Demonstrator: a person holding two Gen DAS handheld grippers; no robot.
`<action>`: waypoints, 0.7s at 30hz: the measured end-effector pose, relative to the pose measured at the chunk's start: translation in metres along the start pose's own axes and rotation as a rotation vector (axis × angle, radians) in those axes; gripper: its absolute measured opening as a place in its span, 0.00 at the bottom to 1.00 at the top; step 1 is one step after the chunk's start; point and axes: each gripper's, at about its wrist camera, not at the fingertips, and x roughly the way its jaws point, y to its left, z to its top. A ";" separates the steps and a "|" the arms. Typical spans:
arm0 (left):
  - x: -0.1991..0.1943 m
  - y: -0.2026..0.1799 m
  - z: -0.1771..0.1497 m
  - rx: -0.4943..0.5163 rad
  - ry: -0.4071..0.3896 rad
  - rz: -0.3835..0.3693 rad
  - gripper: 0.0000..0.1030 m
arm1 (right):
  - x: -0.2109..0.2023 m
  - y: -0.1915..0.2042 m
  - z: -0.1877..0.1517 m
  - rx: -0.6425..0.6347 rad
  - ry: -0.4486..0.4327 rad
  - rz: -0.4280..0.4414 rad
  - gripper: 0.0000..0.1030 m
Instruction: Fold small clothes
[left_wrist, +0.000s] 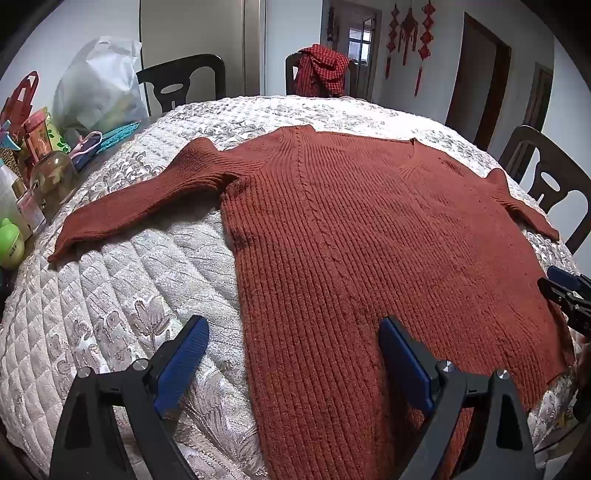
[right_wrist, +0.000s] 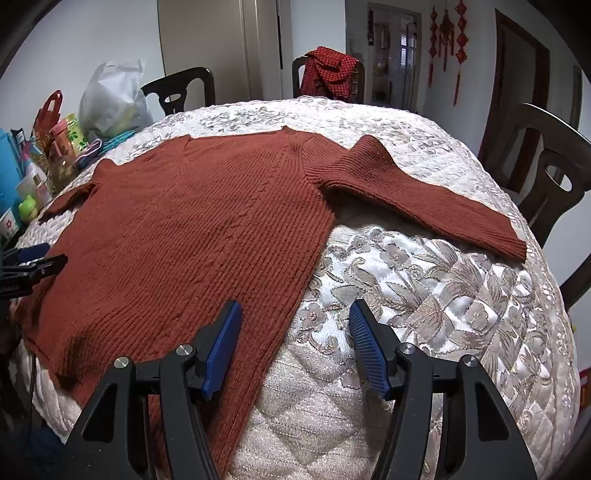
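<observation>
A rust-red ribbed knit sweater (left_wrist: 369, 229) lies flat on the quilted table cover (left_wrist: 129, 295), both sleeves spread out; it also shows in the right wrist view (right_wrist: 192, 229). My left gripper (left_wrist: 293, 326) is open and hovers over the sweater's left bottom hem, one finger over the cover, one over the knit. My right gripper (right_wrist: 295, 314) is open over the sweater's right bottom edge. Each gripper shows at the edge of the other's view: the right (left_wrist: 565, 291), the left (right_wrist: 33, 266).
Bottles, jars and a white plastic bag (left_wrist: 99, 88) crowd the table's left edge. Dark wooden chairs (left_wrist: 546, 188) stand around the table; one at the back holds a red checked cloth (left_wrist: 321, 70). The quilted cover (right_wrist: 424, 314) spreads right of the sweater.
</observation>
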 end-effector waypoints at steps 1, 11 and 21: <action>0.000 0.000 0.000 -0.002 -0.001 -0.002 0.92 | 0.000 0.000 0.000 -0.005 -0.001 -0.005 0.59; 0.000 0.000 0.000 -0.004 -0.004 -0.004 0.92 | 0.000 -0.001 0.000 0.002 -0.001 0.002 0.60; 0.000 0.000 0.000 -0.004 -0.005 -0.004 0.92 | 0.000 -0.001 0.000 0.002 -0.002 0.003 0.60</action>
